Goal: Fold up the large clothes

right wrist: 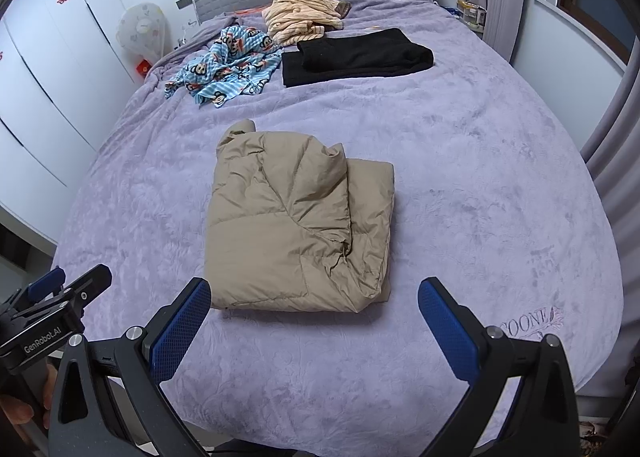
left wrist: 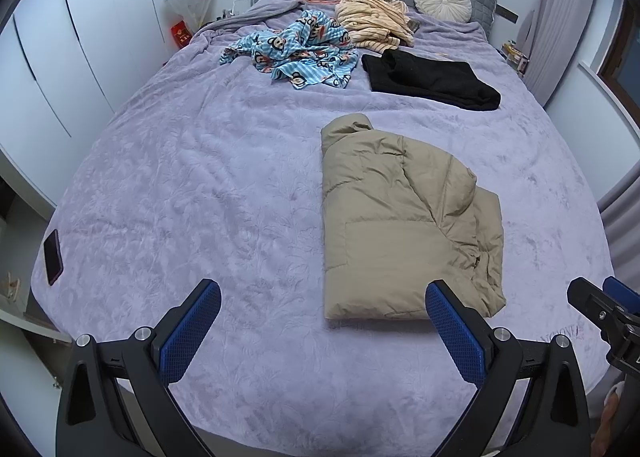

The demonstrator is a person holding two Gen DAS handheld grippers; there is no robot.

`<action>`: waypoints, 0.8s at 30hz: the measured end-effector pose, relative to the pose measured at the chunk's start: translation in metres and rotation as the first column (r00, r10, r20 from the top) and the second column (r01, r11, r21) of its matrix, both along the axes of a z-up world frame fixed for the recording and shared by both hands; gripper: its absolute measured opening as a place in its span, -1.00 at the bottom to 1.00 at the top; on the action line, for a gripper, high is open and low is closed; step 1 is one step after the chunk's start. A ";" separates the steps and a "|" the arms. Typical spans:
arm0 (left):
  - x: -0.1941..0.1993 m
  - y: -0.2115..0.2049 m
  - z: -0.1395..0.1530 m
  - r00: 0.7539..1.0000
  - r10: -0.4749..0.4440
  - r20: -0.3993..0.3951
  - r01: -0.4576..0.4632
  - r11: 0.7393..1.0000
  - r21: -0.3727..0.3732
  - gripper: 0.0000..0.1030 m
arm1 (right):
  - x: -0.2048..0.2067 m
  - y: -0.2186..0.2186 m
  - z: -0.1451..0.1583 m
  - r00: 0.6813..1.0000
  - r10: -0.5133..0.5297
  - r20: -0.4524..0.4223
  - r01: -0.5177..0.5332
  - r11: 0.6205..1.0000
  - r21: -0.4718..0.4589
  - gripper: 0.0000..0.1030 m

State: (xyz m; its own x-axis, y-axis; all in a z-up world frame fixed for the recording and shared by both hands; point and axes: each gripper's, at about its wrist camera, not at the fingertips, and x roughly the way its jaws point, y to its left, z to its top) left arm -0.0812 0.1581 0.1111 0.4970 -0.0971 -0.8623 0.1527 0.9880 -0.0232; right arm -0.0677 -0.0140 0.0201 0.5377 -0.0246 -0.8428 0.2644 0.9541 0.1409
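My tongs have bare purple bedspread [left wrist: 200,185] to the left of the folded tan jacket [left wrist: 400,225] and on its near side. Beyond the jacket lie a black garment [left wrist: 432,81], a blue cartoon-print cloth [left wrist: 296,51] and a striped heap [left wrist: 372,19]. Far left of the jacket, a phone [left wrist: 53,257] rests at the bed's edge.

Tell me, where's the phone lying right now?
The phone shows only in the left wrist view, on the bed's near left edge, far left of the folded tan jacket.
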 end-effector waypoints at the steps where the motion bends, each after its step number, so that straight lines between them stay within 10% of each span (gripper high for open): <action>1: 0.000 0.000 0.000 1.000 -0.001 0.000 0.001 1.000 0.000 0.99 | 0.000 0.000 0.000 1.000 0.000 -0.001 0.000 1.000 0.000 1.00; 24: 0.000 0.001 0.000 1.000 -0.003 0.000 0.003 1.000 0.000 0.99 | 0.000 0.001 0.001 1.000 -0.001 -0.002 0.001 1.000 0.002 1.00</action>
